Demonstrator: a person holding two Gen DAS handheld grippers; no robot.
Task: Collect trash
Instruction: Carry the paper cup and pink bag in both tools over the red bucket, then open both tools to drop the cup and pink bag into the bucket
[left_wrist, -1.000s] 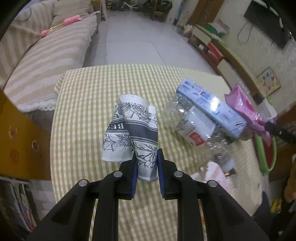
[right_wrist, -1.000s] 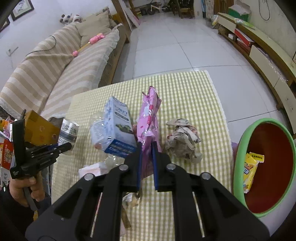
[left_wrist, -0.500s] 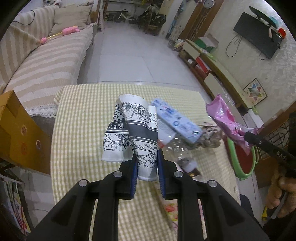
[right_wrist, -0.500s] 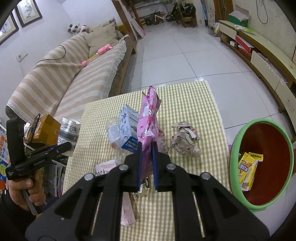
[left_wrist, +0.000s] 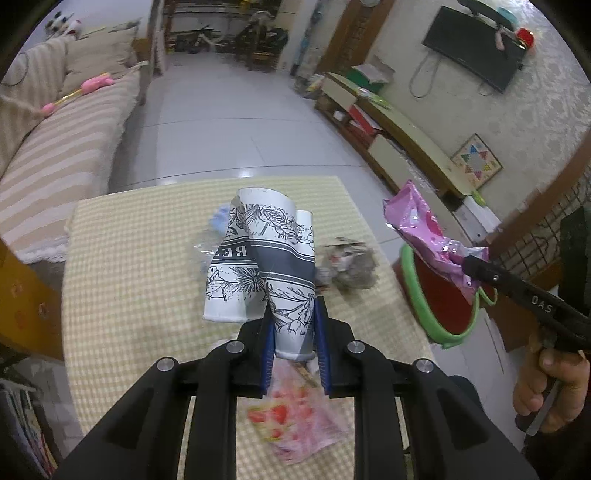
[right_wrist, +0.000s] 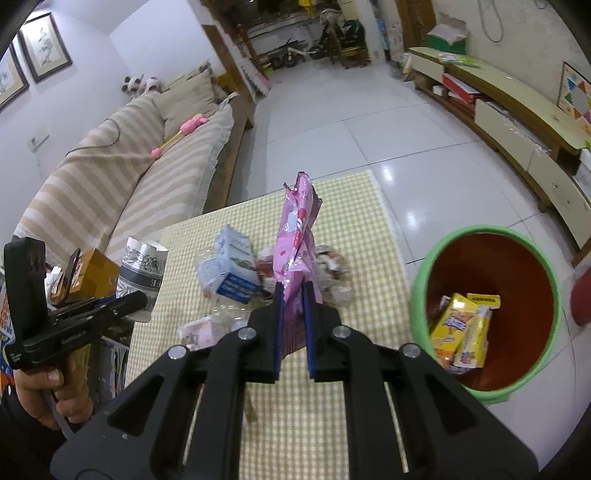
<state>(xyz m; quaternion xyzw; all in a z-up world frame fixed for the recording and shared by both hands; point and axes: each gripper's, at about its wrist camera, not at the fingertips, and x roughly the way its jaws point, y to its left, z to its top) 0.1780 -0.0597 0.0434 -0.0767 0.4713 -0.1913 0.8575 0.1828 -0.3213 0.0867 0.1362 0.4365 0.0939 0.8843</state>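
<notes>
My left gripper (left_wrist: 293, 334) is shut on a crushed paper cup (left_wrist: 264, 258), white with dark flower print, held above the checked tablecloth (left_wrist: 129, 266). The same cup (right_wrist: 142, 271) shows at the left of the right wrist view. My right gripper (right_wrist: 292, 314) is shut on a pink snack wrapper (right_wrist: 297, 240), which also shows at the right of the left wrist view as the pink wrapper (left_wrist: 424, 229). On the cloth lie a blue-white carton (right_wrist: 232, 269), a crumpled paper wad (left_wrist: 349, 266) and a strawberry-print wrapper (left_wrist: 295, 421). A green bin with a red inside (right_wrist: 546, 273) stands right of the table.
Yellow packets (right_wrist: 463, 328) lie in the bin. A striped sofa (right_wrist: 122, 177) runs along the left with a pink toy (right_wrist: 177, 134) on it. A low cabinet (right_wrist: 517, 122) lines the right wall. A brown cardboard box (right_wrist: 90, 269) sits at the table's left edge. Tiled floor (right_wrist: 351, 110) lies beyond.
Both grippers have risen and drawn back with their loads, so more of the table and room shows. The bin has come further into both views. The grips have not changed.
</notes>
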